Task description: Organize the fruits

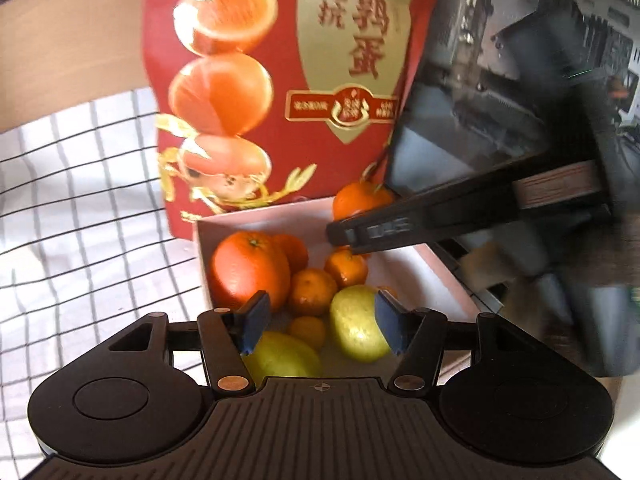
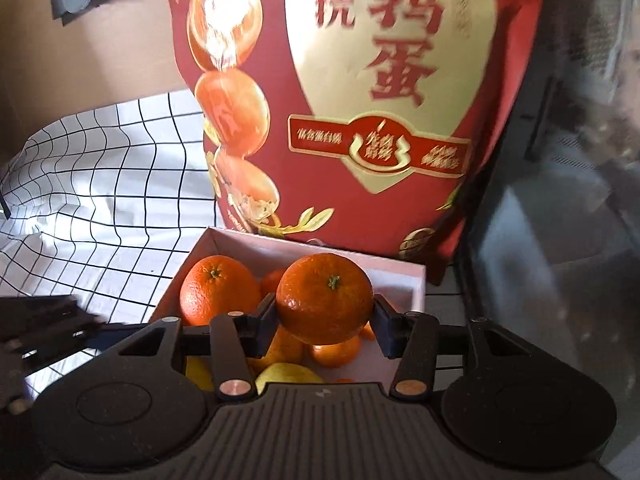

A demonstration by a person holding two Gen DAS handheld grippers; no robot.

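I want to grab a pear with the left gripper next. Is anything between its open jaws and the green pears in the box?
Nothing visible blocks it. The left gripper is open and empty just above the pears in the box. The right gripper, holding an orange, is over the far side.

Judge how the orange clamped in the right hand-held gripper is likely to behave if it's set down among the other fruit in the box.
The orange is round, so it would probably roll until it meets other fruit or the box wall. Its skin looks glossy, and the right hand-held gripper holds it at two sides only, so it might twist or slip. It looks firm, not fragile.
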